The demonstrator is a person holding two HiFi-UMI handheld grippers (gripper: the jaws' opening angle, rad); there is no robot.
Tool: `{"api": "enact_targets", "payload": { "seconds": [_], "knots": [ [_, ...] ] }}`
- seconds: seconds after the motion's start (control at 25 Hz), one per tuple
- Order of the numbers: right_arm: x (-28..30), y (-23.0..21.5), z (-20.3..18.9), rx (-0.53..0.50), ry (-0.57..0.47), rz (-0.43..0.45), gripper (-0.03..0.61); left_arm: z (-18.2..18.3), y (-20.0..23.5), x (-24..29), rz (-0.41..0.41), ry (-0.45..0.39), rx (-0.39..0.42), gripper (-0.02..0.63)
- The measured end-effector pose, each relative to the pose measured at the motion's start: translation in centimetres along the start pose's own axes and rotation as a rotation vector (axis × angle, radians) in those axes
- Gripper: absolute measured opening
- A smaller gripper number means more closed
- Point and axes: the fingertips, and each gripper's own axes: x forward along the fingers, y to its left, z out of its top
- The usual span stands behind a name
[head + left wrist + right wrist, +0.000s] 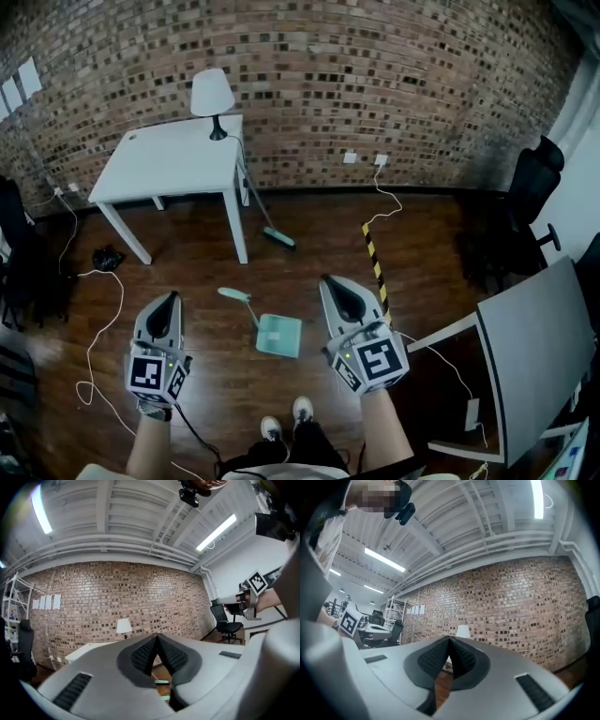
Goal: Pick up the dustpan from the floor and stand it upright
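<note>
A mint green dustpan (274,330) lies flat on the wooden floor, its long handle (240,302) pointing up-left in the head view. My left gripper (168,298) is held up at the left of it, shut and empty. My right gripper (335,281) is raised at the right of it, also shut with nothing between its pads. Both point level toward the brick wall. In the left gripper view a sliver of the dustpan (161,682) shows under the closed fingertips (156,638). The right gripper view shows only its closed fingertips (449,640) before the brick wall.
A white table (169,159) with a lamp (212,97) stands by the brick wall. A broom (266,221) leans at its leg. Cables (98,319) trail on the floor at left, a striped strip (375,265) at right. A grey desk (530,356) and office chair (530,192) stand right.
</note>
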Motion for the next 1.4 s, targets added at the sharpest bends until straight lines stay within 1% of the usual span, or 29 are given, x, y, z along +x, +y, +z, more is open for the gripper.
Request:
{"api": "enact_targets", "payload": {
  "seconds": [0.12, 0.24, 0.48, 0.6, 0.8, 0.96, 1.12, 1.24, 1.4],
  "knots": [
    [-1.9, -0.1, 0.5, -0.007, 0.011, -0.005, -0.015, -0.3, -1.9, -1.1, -0.002, 0.027, -0.029, 0.002],
    [-3.7, -0.3, 0.0, -0.009, 0.038, -0.005, -0.015, 0.4, -3.5, -1.5, -0.013, 0.02, -0.06, 0.002],
    [-5.1, -0.2, 0.7, -0.027, 0.046, -0.003, -0.015, 3.2, -4.3, -1.7, -0.018, -0.012, -0.05, 0.002],
    [-5.8, -0.1, 0.9, -0.021, 0.058, -0.012, -0.017, 3.8, -5.1, -2.1, -0.029, -0.015, -0.023, 0.002],
    [-7.6, 0.6, 1.5, -0.024, 0.048, -0.026, -0.015, 4.5, -6.2, -3.7, -0.039, -0.029, -0.018, 0.002],
    [-10.1, 1.0, 2.6, -0.024, 0.04, -0.056, -0.015, 4.9, -7.5, -6.0, -0.059, -0.019, -0.009, 0.002],
    [-12.6, 1.5, 3.7, -0.02, 0.012, -0.078, -0.015, 5.6, -8.4, -7.9, -0.068, -0.031, 0.005, 0.002],
    [-16.3, 2.8, 2.9, -0.013, 0.008, -0.082, -0.015, 4.4, -10.2, -11.4, -0.068, -0.034, 0.015, 0.002],
    [-23.3, 3.2, 1.9, 0.03, -0.019, -0.098, -0.017, 3.4, -14.1, -16.4, -0.04, -0.039, 0.016, 0.002]
  ]
}}
